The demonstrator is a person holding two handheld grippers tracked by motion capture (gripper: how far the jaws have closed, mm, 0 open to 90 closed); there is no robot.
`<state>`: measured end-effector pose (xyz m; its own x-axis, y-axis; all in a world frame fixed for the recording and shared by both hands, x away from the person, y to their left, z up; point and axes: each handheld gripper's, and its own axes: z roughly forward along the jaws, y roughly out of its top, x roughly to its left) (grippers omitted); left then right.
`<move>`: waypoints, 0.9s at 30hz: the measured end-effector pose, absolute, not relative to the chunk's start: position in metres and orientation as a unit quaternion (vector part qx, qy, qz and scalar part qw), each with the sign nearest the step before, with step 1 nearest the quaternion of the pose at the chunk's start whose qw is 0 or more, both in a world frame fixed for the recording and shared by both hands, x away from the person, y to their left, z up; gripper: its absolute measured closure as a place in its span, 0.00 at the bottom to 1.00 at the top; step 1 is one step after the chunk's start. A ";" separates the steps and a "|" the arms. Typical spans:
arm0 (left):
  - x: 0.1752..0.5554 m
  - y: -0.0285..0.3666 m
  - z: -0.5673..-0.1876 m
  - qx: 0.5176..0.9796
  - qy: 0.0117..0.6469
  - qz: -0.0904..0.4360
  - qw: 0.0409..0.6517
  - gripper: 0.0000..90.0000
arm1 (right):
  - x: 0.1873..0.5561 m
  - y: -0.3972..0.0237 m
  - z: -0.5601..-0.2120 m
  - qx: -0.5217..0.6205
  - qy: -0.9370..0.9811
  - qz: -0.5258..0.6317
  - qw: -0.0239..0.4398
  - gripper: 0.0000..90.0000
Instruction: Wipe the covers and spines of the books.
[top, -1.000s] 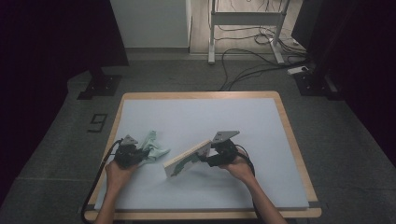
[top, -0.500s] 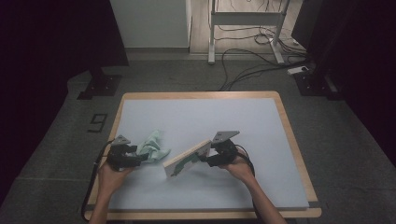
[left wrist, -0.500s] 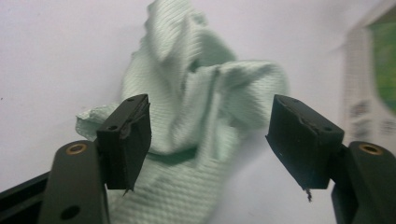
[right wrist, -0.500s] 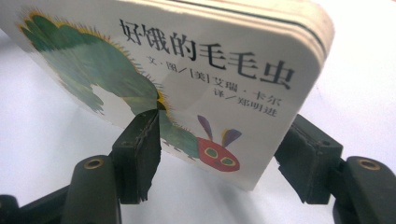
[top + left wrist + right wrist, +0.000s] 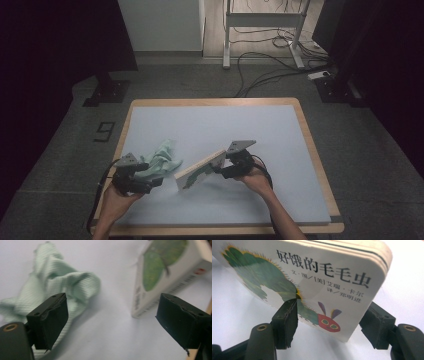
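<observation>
Right gripper (image 5: 220, 167), frame centre: jaws partly closed on the board book (image 5: 200, 171), holding it tilted on edge on the desk (image 5: 280, 130). Left gripper (image 5: 150, 181), lower left: jaws have just been opening, nothing between them; cloth (image 5: 162, 155) released on the desk. Judged: wiping done or paused; the book remains to be laid down.

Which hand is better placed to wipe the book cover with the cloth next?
The left. Its claw has just been opening, with nothing between its pads, beside the mint cloth. The right claw is shut on the board book, keeping it tilted up on the table.
</observation>
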<state>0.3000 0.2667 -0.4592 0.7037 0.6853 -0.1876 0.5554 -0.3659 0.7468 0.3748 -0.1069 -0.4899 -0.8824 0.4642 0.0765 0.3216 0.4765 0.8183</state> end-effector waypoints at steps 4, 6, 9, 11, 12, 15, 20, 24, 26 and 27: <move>0.288 0.254 -0.457 0.833 0.350 0.091 0.418 0.11 | 0.375 -0.107 -0.490 0.230 0.855 0.458 0.078 0.37; 0.282 0.248 -0.457 0.836 0.339 0.094 0.421 0.14 | 0.375 -0.107 -0.490 0.230 0.855 0.458 0.079 0.37; 0.278 0.237 -0.461 0.843 0.326 0.096 0.417 0.18 | 0.375 -0.107 -0.491 0.231 0.854 0.459 0.078 0.37; 0.276 0.229 -0.464 0.850 0.319 0.109 0.405 0.21 | 0.374 -0.107 -0.491 0.232 0.854 0.459 0.077 0.37; 0.276 0.224 -0.465 0.854 0.313 0.116 0.400 0.23 | 0.374 -0.107 -0.491 0.231 0.854 0.459 0.077 0.37; 0.276 0.213 -0.471 0.858 0.301 0.116 0.399 0.32 | 0.374 -0.108 -0.491 0.231 0.854 0.459 0.076 0.37; 0.278 0.201 -0.483 0.869 0.299 0.122 0.376 0.43 | 0.375 -0.108 -0.492 0.231 0.855 0.459 0.075 0.37; 0.279 0.195 -0.487 0.871 0.295 0.120 0.373 0.51 | 0.375 -0.108 -0.492 0.231 0.855 0.459 0.074 0.37; 0.280 0.194 -0.488 0.872 0.294 0.120 0.373 0.56 | 0.375 -0.108 -0.492 0.231 0.855 0.458 0.074 0.37; 0.280 0.194 -0.489 0.871 0.296 0.121 0.372 0.58 | 0.375 -0.108 -0.492 0.231 0.855 0.459 0.073 0.38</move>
<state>0.2802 0.1938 -0.4889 0.7956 0.6058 -0.0085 0.4251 -0.5480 0.7204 0.3754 -0.1077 -0.4918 -0.8822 0.4628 0.0868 0.3283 0.4723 0.8180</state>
